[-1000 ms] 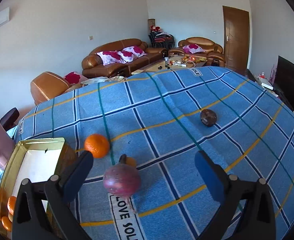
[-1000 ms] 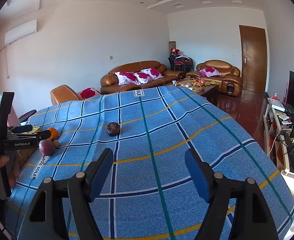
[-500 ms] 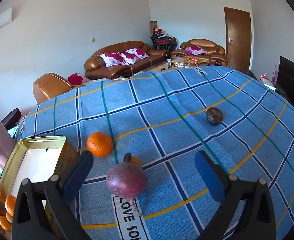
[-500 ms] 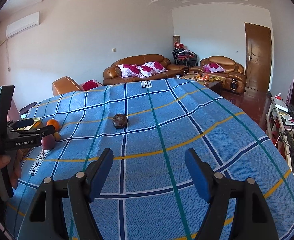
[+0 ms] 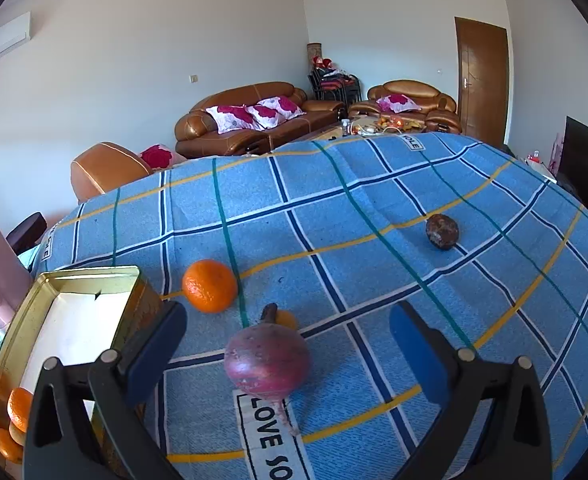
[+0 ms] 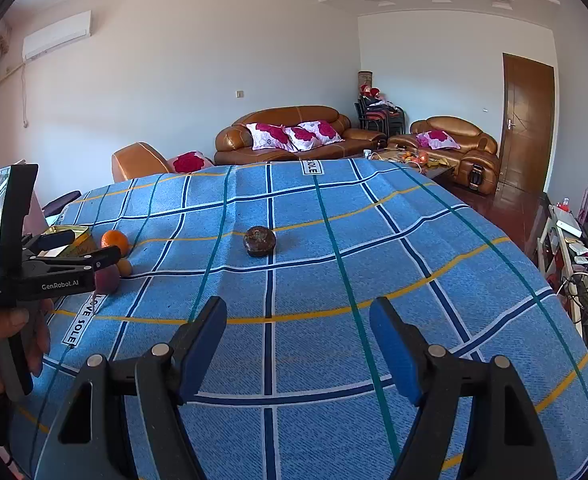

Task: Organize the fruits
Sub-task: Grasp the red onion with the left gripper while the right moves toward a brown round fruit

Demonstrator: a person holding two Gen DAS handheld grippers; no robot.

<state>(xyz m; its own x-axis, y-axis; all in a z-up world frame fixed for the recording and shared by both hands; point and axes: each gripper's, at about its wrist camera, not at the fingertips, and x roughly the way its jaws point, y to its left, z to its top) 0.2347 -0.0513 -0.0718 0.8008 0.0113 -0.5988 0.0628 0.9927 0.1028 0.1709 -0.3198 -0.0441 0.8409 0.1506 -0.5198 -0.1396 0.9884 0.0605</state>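
Left wrist view, left gripper (image 5: 286, 344) spread around purple fruit (image 5: 267, 362), right gripper (image 6: 298, 344) agape, empty.

Blue plaid cloth (image 5: 334, 240) under fruits, tin (image 5: 18, 340)

Round fruit (image 5: 267, 360) on the surface (image 5: 334, 208) between the left tool's (image 5: 286, 344) spread fingers, orange (image 5: 210, 286) behind it to the left, tin (image 5: 26, 320) further left holding oranges (image 5: 14, 424), lone fruit (image 6: 259, 241) well apart ahead of the right tool (image 6: 298, 344)
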